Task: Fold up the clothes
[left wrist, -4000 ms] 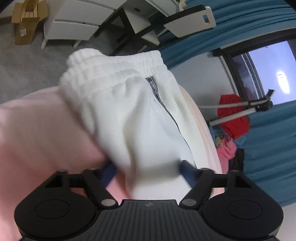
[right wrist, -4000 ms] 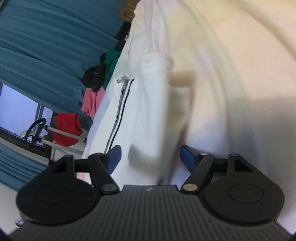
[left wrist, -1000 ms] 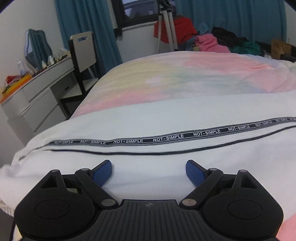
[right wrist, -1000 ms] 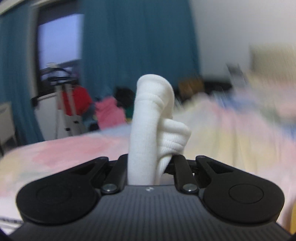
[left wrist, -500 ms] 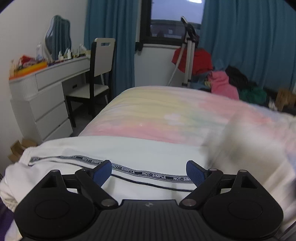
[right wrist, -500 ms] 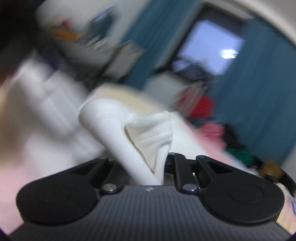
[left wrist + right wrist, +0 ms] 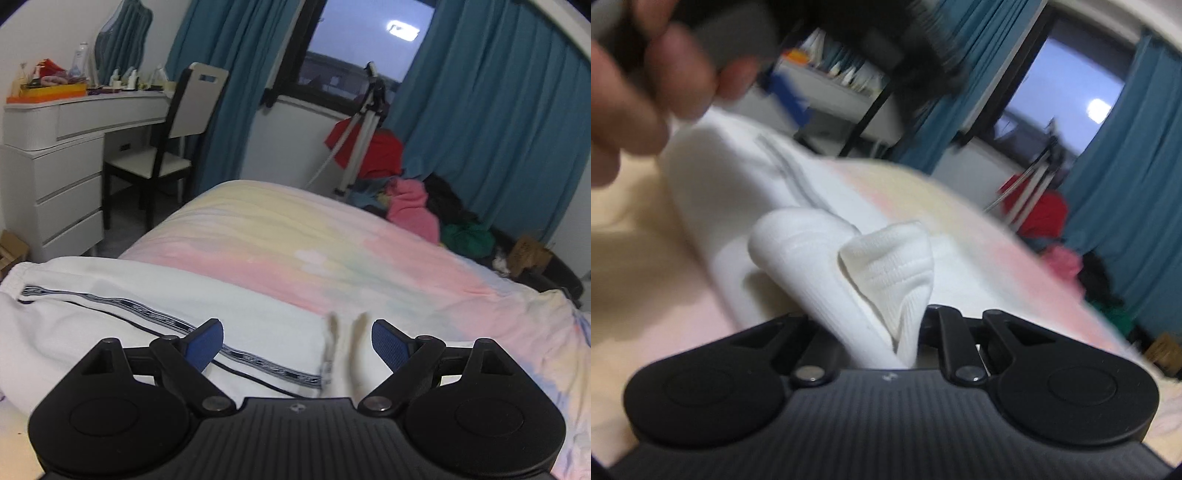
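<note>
White track pants (image 7: 110, 314) with a black lettered side stripe lie folded across the near end of the pastel bed (image 7: 332, 251). My left gripper (image 7: 297, 341) is open and empty, hovering just above the pants' folded edge. My right gripper (image 7: 886, 332) is shut on the pants' white ribbed cuff (image 7: 886, 273), holding it up over the folded pants (image 7: 738, 192). The left gripper and the hand (image 7: 646, 92) holding it show blurred at the upper left of the right wrist view.
A white dresser (image 7: 48, 166) and a chair (image 7: 173, 140) stand left of the bed. A tripod (image 7: 362, 125) with a red garment and a pile of clothes (image 7: 436, 214) sit by the window and teal curtains (image 7: 498, 129).
My right gripper has carried the cuff across over the rest of the pants, which now lie doubled over. My left gripper has drawn back and risen, still open.
</note>
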